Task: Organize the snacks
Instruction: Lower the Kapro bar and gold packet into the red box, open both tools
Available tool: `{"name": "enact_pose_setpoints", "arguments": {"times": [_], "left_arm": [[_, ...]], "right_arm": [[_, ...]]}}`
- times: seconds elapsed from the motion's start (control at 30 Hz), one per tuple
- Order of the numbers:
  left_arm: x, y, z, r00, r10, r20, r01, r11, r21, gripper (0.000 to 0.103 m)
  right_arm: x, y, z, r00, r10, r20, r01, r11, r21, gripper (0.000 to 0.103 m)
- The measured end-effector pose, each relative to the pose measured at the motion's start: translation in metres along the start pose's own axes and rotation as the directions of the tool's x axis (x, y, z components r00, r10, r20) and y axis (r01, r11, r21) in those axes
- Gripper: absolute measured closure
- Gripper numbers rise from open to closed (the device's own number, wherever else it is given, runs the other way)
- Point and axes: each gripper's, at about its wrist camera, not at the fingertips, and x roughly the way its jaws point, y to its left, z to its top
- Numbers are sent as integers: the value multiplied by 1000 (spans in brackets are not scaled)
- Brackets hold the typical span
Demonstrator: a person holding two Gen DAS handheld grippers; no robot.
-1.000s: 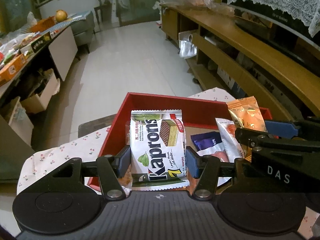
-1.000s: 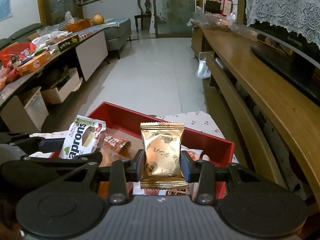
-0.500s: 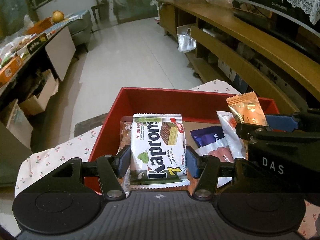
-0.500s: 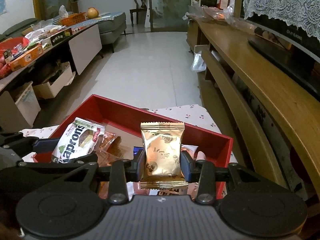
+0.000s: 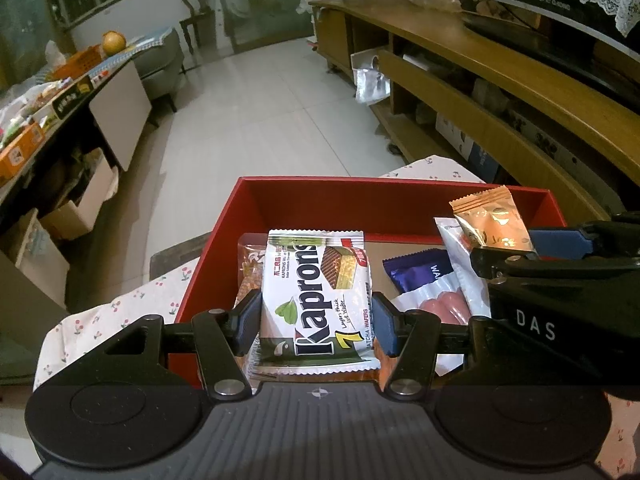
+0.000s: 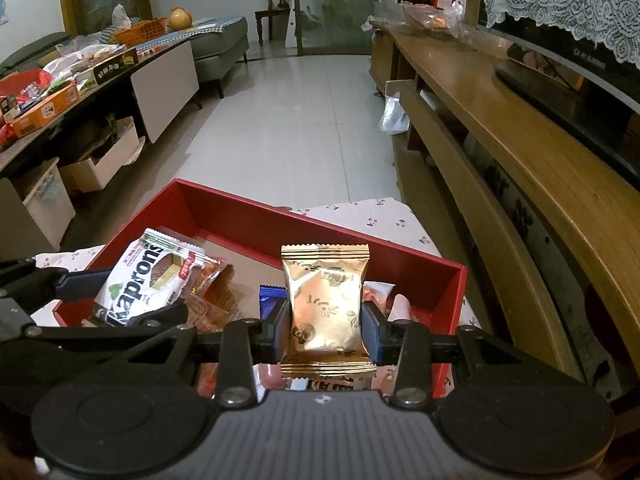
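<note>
Here, wafer pack [image 5: 316, 300] sits clamped between left tongs [image 5: 316, 322].

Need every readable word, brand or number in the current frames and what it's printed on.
"Kaprons", "7", "Layers thick cut Wafer", "MATCHA WAFERS": white wafer pack clamped in the left gripper.
"DAS": side of the right gripper's black body.
"WA": purple packet in the red box; the rest is hidden.
Gold packet in the right gripper: faint print, not readable.
Black box on the far counter: light characters, too blurred.
</note>
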Motion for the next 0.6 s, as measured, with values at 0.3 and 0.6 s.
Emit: {"name": "enact_pose_setpoints", "arguments": {"times": [0.3,0.6], "left_arm": [[2,-3,-2,1000,16,3,-16,1000,20,40],[5,-6,-5,1000,29,2,-29,999,41,39]], "right_arm": [[8,-1,-2,1000,-3,-23,4,1000,4,41],[16,-1,-6,998,-12,-66,12,1000,-4,41]]}}
